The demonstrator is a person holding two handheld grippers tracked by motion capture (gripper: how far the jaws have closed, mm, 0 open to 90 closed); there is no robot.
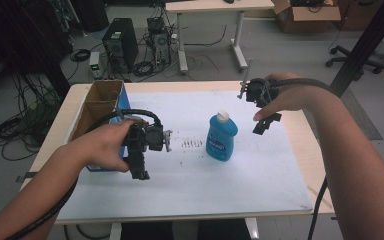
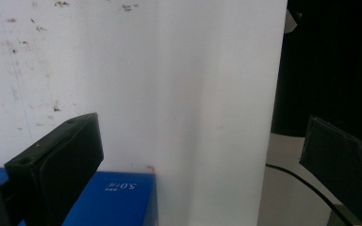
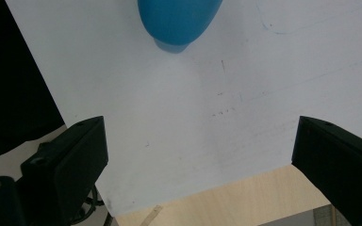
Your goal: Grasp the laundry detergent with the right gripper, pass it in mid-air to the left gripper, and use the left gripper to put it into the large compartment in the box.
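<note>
A blue bottle with a white cap stands upright near the middle of the white sheet on the table. My left gripper is held to its left, jaws pointing down over the sheet beside a box. In the left gripper view, my left gripper is open, with only the sheet between the jaws. My right gripper hovers just right of the bottle. In the right gripper view, my right gripper is open and empty, and the bottle's rounded body lies beyond the jaws.
An open box with blue sides and a cardboard inside sits at the table's left; its blue corner lies under my left jaw. Behind the table are a computer tower, cables, another desk and an office chair.
</note>
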